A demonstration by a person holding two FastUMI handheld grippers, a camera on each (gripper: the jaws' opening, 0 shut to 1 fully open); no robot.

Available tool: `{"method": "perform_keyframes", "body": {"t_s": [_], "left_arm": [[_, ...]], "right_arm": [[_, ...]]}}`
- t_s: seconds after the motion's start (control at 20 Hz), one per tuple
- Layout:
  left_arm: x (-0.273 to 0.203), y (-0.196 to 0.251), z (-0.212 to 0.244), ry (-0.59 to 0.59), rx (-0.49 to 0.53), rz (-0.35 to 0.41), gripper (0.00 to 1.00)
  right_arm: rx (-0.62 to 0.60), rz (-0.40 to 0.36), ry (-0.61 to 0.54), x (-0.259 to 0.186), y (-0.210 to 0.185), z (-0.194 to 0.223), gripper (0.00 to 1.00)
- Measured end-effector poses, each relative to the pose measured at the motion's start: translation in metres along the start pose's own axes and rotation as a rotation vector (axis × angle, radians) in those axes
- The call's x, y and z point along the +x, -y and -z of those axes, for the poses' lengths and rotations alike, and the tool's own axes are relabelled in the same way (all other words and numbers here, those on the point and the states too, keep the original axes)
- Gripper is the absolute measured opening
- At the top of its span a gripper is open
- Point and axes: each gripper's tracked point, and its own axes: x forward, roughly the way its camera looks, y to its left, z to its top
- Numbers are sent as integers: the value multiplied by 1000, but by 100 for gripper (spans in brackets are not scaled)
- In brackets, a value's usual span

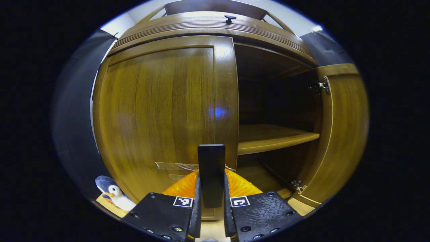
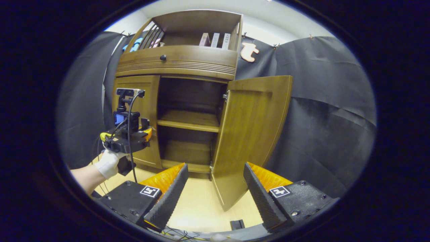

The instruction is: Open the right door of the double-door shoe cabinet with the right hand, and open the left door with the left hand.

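The shoe cabinet stands against the booth's black wall, its right door swung wide open, baring the shelf inside. The left door sits closed, and the left gripper has both fingers clamped on the black handle at that door's inner edge. In the right gripper view a gloved hand holds that gripper against the door. The right gripper hangs before the open door, fingers spread apart, holding nothing. A toy penguin sits on the floor by the cabinet's lower left corner

Warm indoor light, fisheye-warped edges
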Motion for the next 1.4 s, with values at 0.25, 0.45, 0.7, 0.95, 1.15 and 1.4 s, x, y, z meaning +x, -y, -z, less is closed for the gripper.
{"method": "perform_keyframes", "body": {"t_s": [0.25, 0.45, 0.7, 0.95, 1.15, 1.4], "left_arm": [[-19, -1, 3, 3, 6, 18, 26], [-36, -3, 4, 4, -6, 25, 26], [-61, -10, 7, 13, -6, 27, 26], [-83, -16, 9, 9, -12, 19, 26], [-103, -22, 10, 13, -8, 6, 26], [-123, -33, 12, 13, 0, -8, 26]], "right_arm": [[2, -12, -4, -2, -2, 4, 100], [4, -26, 0, -12, -5, 10, 100], [2, -41, 10, -18, -10, 9, 100], [1, -57, 16, -27, -14, 9, 100], [0, -71, 20, -35, -18, 11, 100], [2, -94, 22, -40, -26, 14, 100]]}}
